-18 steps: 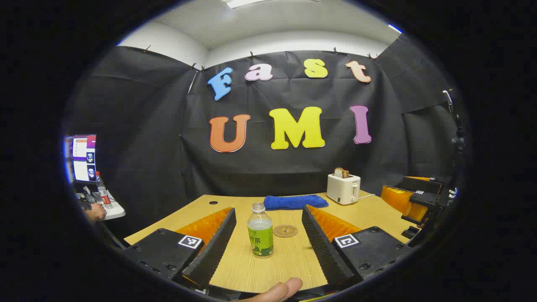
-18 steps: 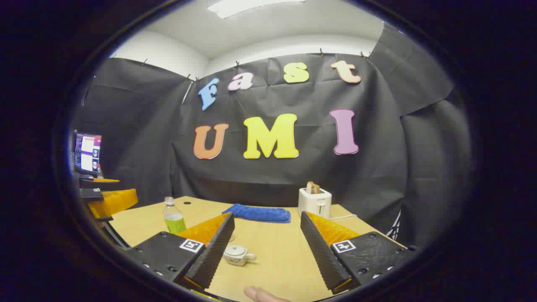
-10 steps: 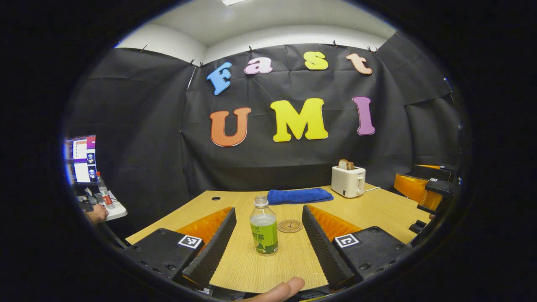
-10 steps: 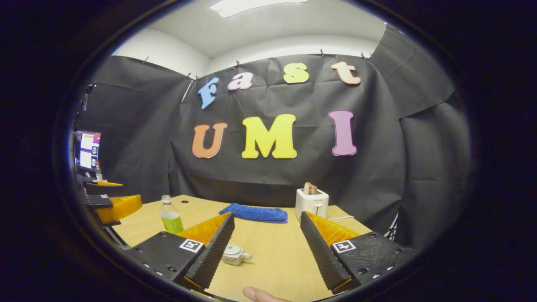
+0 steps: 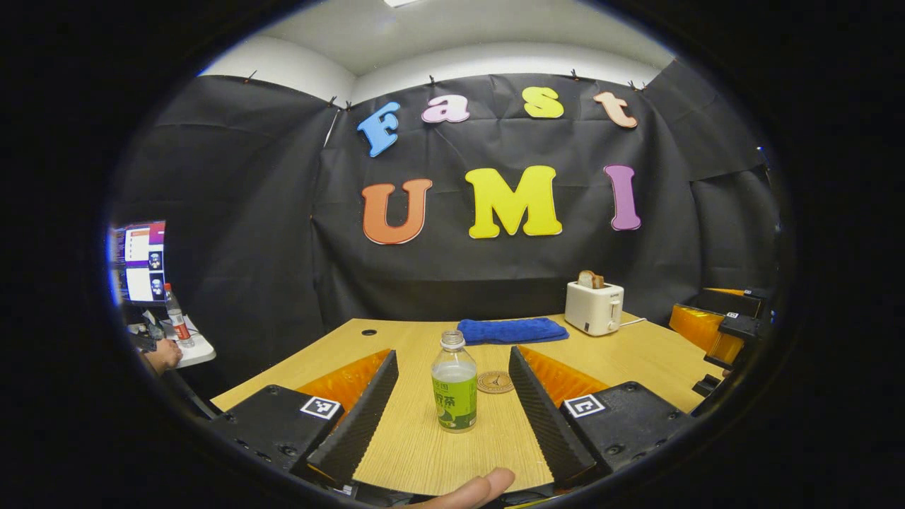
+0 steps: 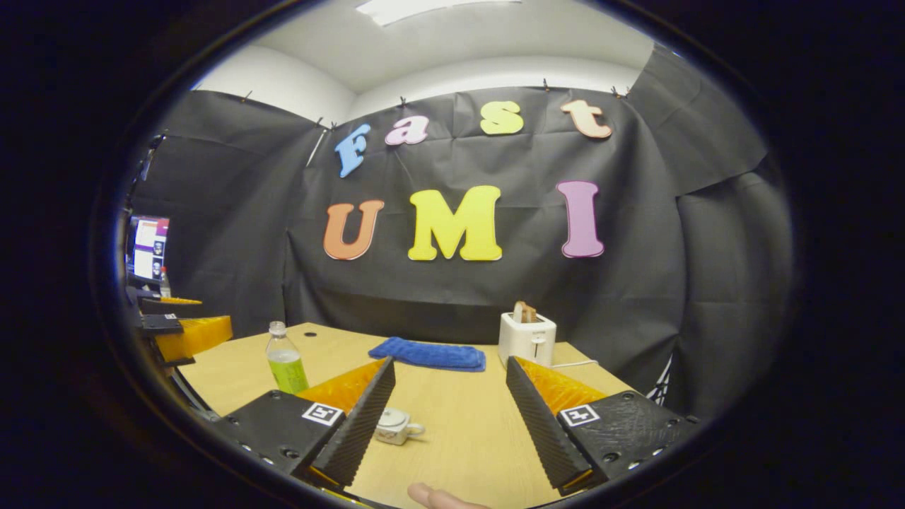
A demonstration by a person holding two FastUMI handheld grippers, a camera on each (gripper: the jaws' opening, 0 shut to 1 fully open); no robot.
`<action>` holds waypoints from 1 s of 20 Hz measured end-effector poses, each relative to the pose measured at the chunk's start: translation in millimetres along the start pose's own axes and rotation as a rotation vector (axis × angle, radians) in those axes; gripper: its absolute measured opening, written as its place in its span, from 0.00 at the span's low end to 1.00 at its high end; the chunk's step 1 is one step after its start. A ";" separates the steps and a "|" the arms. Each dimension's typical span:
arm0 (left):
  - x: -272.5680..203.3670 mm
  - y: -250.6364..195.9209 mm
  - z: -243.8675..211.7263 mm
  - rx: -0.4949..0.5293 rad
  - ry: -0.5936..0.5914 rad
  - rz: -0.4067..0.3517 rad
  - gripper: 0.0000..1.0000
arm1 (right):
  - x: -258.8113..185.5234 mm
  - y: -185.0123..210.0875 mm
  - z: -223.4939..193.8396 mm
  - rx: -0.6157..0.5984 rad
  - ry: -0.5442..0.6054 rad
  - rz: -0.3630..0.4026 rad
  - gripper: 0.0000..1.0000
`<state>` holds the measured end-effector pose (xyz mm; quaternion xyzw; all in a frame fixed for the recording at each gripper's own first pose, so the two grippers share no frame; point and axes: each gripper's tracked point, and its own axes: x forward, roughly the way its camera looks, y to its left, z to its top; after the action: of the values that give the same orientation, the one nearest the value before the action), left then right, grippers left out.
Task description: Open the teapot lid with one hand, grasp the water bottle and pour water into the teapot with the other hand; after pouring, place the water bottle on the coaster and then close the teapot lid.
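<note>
Over the last second the left gripper (image 5: pixel 452 417) has swung a little so that the water bottle (image 5: pixel 455 382), earlier somewhat left of centre between its fingers, now stands upright close to the middle of the gap, still ahead of the tips and untouched; its jaws are spread wide with nothing held; this reads as lining up for the grasp, so the pouring hand seems nearly set. The right gripper (image 6: pixel 447 431) has shifted only slightly; its jaws are also wide apart and empty, and the teapot (image 6: pixel 396 426) sits low beside its left finger rather than centred, the lid still on; judged from this, the lid-opening step has not begun and the right hand still needs to come across to the pot. The coaster (image 5: pixel 495 382) lies flat just beyond and to the right of the bottle, free to receive it later. All of this rests on a pale wooden table (image 5: pixel 636 353) with a small hole near its far edge; a folded blue towel (image 5: pixel 512 330) lies at the back, a white toaster (image 5: pixel 594 308) with bread in its slot stands beside it; black cloth walls close the booth, a monitor (image 5: pixel 138 261) glows far off to one side, and a white ceiling shows above.
</note>
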<state>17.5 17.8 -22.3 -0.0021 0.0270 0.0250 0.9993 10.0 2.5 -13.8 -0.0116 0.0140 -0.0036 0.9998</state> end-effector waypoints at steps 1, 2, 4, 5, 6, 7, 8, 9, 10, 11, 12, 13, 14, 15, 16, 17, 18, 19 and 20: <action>1.0 2.0 -0.9 -0.004 0.000 0.005 0.99 | 4.3 1.3 -2.7 -0.005 0.002 0.001 0.95; 1.9 3.9 -2.2 -0.008 0.003 0.009 0.99 | 10.7 2.9 -5.9 -0.009 -0.006 0.004 0.95; 4.9 7.4 -4.6 -0.012 0.009 0.014 0.99 | 25.5 15.5 -19.3 -0.029 -0.014 0.031 0.95; 5.8 8.5 -5.2 -0.013 0.010 0.019 0.99 | 34.8 21.2 -29.3 -0.028 -0.002 0.041 0.95; 7.4 10.1 -6.5 -0.012 0.014 0.023 0.98 | 44.7 29.0 -43.1 -0.016 0.022 0.061 0.95; 8.6 11.2 -8.3 -0.008 0.018 0.027 0.99 | 55.4 36.8 -55.9 0.010 0.044 0.079 0.95; 10.2 12.9 -9.4 -0.003 0.021 0.030 0.99 | 65.1 45.4 -66.5 0.043 0.064 0.097 0.95; 11.5 15.1 -11.5 0.002 0.024 0.036 0.99 | 76.4 52.1 -75.7 0.065 0.084 0.106 0.95; 12.8 18.8 -11.4 0.003 0.026 0.045 0.99 | 87.1 59.1 -86.1 0.070 0.106 0.111 0.95; 14.2 22.7 -13.1 0.001 0.028 0.051 0.99 | 96.7 65.6 -92.5 0.051 0.112 0.117 0.95; 15.0 24.1 -13.6 -0.002 0.031 0.053 0.99 | 105.4 69.6 -99.1 0.025 0.113 0.112 0.94; 16.1 25.7 -14.4 -0.004 0.034 0.057 0.99 | 112.4 72.8 -104.4 0.006 0.115 0.108 0.94; 17.5 28.5 -15.1 -0.008 0.037 0.062 0.99 | 116.9 75.3 -113.4 -0.002 0.126 0.109 0.94; 17.7 31.3 -16.8 -0.011 0.041 0.066 0.99 | 120.8 80.0 -120.4 0.000 0.141 0.123 0.92; 18.7 33.9 -17.9 -0.016 0.047 0.071 0.99 | 123.2 88.2 -130.1 -0.001 0.162 0.146 0.89; 20.9 36.3 -20.2 -0.019 0.052 0.073 0.99 | 125.6 93.2 -138.5 -0.004 0.187 0.158 0.84; 21.6 39.8 -21.1 -0.023 0.057 0.078 0.99 | 127.6 95.4 -144.3 -0.004 0.201 0.167 0.75; 22.6 42.1 -21.8 -0.026 0.059 0.083 0.99 | 129.2 95.5 -148.7 0.001 0.212 0.169 0.72; 23.3 44.4 -22.2 -0.032 0.061 0.089 0.99 | 130.5 96.1 -152.5 0.018 0.228 0.178 0.55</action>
<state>37.3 63.2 -45.9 -0.0174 0.0571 0.0698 0.9958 136.9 94.1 -172.0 -0.0008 0.1283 0.0838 0.9882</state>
